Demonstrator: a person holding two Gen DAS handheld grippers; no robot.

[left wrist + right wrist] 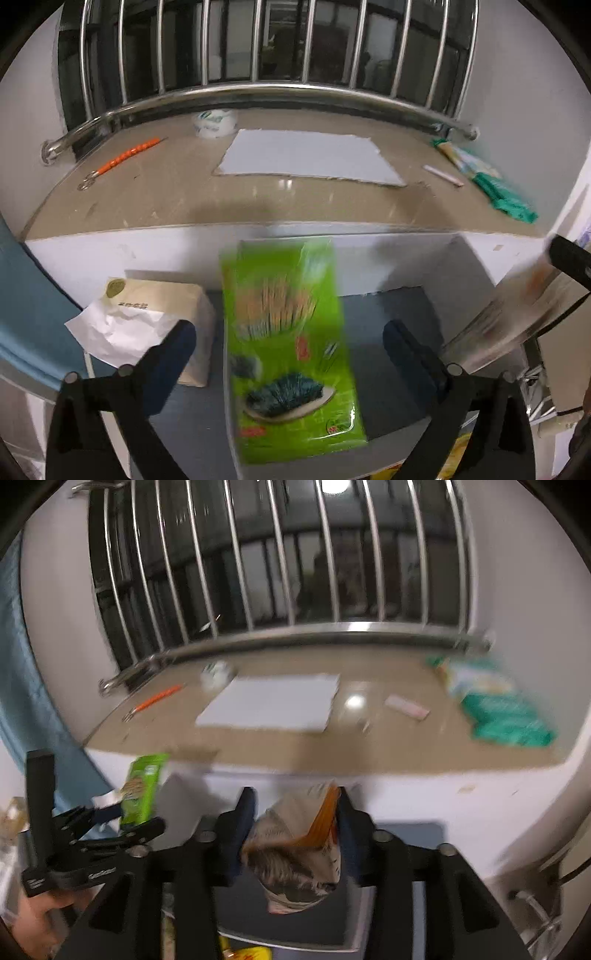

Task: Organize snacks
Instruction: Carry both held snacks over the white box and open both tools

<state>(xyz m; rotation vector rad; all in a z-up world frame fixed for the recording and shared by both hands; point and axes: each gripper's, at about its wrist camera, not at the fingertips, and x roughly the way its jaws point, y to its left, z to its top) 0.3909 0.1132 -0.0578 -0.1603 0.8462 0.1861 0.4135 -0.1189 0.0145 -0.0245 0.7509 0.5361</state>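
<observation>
Beige stone forms the worktop (177,199) along the far side, backed by a steel rail (258,92) with upright bars. On it lie a grey sheet (314,157) in the middle, an orange-handled tool (123,158) to the left, a white roll (214,122) just beside the sheet's far left corner, a small pale stick (443,174) and a green-and-white packet (484,177) at the right end. Below the worktop's edge, a tissue pack (155,314) sits at the left of a grey-floored tray (399,314), close beside the green snack box (291,350).

Motion blur smears the green snack box's print and the right-hand packet, so no lettering is readable. A shiny wrapper (517,317) at the right edge of the left wrist view is cut off and too blurred to name.

Left gripper (290,343) has its jaws spread wide on either side of the green snack box, which stands up between them; whether either finger touches it cannot be told. Right gripper (295,830) has its jaws closed tight on a tan and orange snack bag (295,856), held above the tray.
</observation>
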